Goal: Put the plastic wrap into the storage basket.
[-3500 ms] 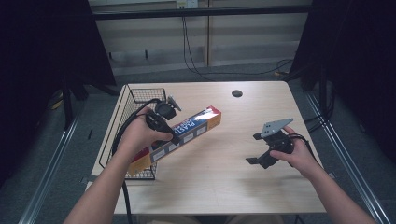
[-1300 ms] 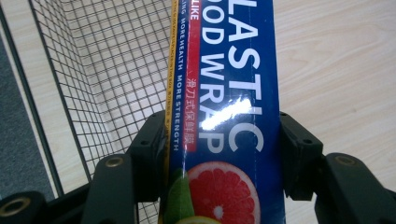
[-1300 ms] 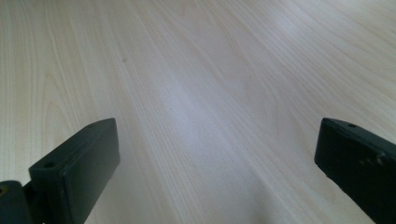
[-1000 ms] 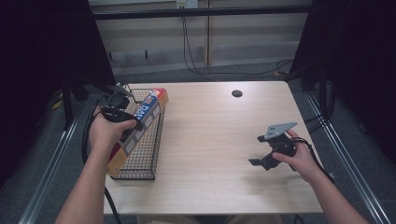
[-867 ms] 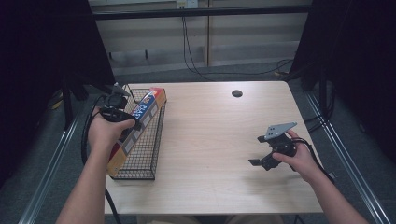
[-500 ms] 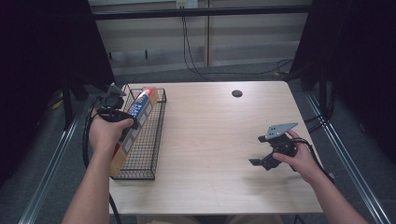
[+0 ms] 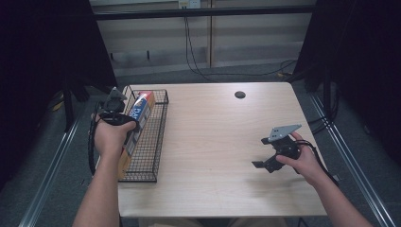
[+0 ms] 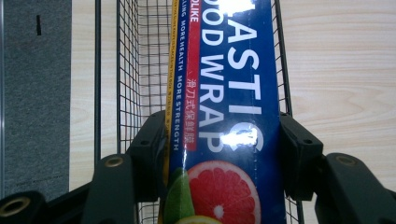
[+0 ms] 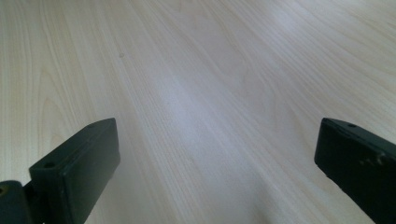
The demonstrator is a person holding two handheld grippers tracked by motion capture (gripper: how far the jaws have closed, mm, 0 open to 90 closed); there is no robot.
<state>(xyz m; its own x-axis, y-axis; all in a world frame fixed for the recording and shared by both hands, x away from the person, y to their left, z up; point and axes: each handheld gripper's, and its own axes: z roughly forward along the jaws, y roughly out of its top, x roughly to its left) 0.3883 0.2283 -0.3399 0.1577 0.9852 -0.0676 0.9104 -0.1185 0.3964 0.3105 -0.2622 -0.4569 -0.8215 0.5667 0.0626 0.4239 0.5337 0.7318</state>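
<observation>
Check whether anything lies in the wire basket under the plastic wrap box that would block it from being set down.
Nothing visible does. The left gripper is clamped on the plastic wrap box over the wire basket, and the mesh beside the box looks bare; directly beneath the box is hidden.

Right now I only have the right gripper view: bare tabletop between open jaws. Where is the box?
Observer: The left claw is clamped on the plastic wrap box.
Operator: Is it over the table?
Observer: No, over the wire basket at the table's left edge.
Operator: How is the box lined up?
Observer: Lengthwise along the basket, in the high view.
Operator: And my claw?
Observer: The right claw sits by the table's right side, far from the basket.
</observation>
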